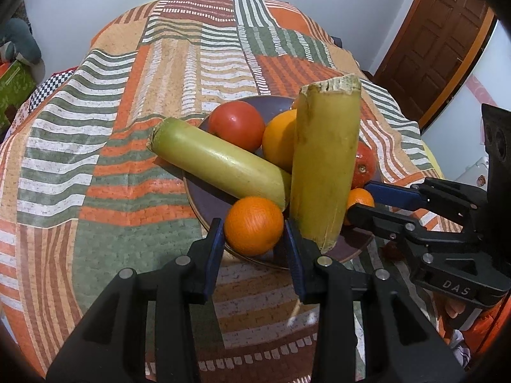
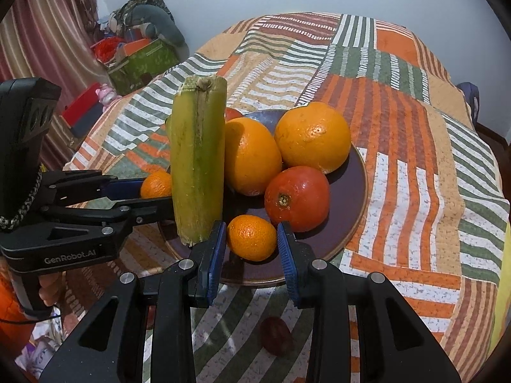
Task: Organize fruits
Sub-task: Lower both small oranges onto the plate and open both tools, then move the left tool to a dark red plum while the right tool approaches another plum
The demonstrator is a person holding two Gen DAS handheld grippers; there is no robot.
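A dark purple plate (image 1: 204, 199) (image 2: 348, 204) on the patchwork tablecloth holds fruit. One green-yellow sugarcane piece (image 1: 220, 162) lies on it; another (image 1: 324, 162) (image 2: 198, 166) stands upright. Two large oranges (image 2: 313, 137) (image 2: 252, 156) and two red tomatoes (image 1: 238, 124) (image 2: 297, 198) fill the plate. My left gripper (image 1: 254, 226) is open around a small tangerine (image 1: 254, 225), seemingly not squeezing. My right gripper (image 2: 250, 237) is open around another small tangerine (image 2: 251, 237); in the left wrist view this gripper (image 1: 359, 199) flanks that tangerine (image 1: 361, 199).
A small dark red fruit (image 2: 276, 335) lies on the cloth in front of the plate. Boxes and toys (image 2: 140, 57) sit on the floor to the left. A brown wooden door (image 1: 437, 41) stands at the right.
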